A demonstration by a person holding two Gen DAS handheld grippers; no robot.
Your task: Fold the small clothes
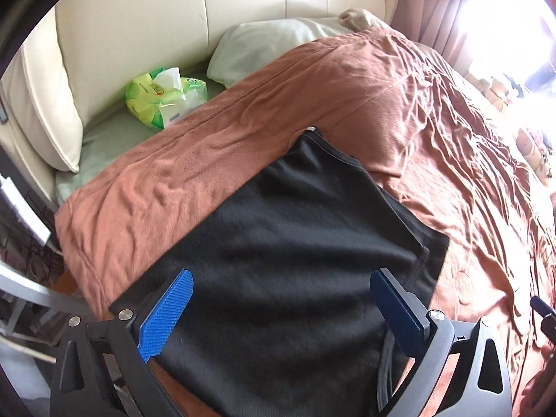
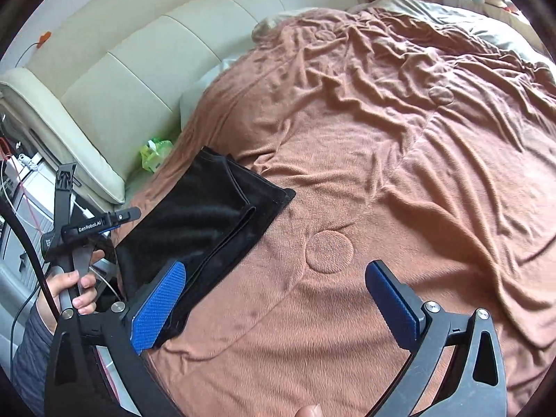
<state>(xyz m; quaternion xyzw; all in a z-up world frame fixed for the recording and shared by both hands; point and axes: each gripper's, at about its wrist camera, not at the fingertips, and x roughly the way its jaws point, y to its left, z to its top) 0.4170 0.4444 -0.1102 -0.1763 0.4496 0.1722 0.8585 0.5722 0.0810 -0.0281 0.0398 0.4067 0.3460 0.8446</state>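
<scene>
Black fabric, the folded garment (image 1: 278,243), lies flat on the rust-brown blanket (image 1: 451,173) at the bed's near edge, filling the lower centre of the left wrist view. We see the left gripper (image 1: 281,299) above it, jaws spread wide, empty. Our right gripper (image 2: 274,299) is wide open too, gripping nothing, the garment at its left pad.

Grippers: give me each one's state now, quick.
Left gripper: open, holding nothing, above the folded black fabric garment.
Right gripper: open, holding nothing, over the wrinkled rust-brown blanket.
</scene>
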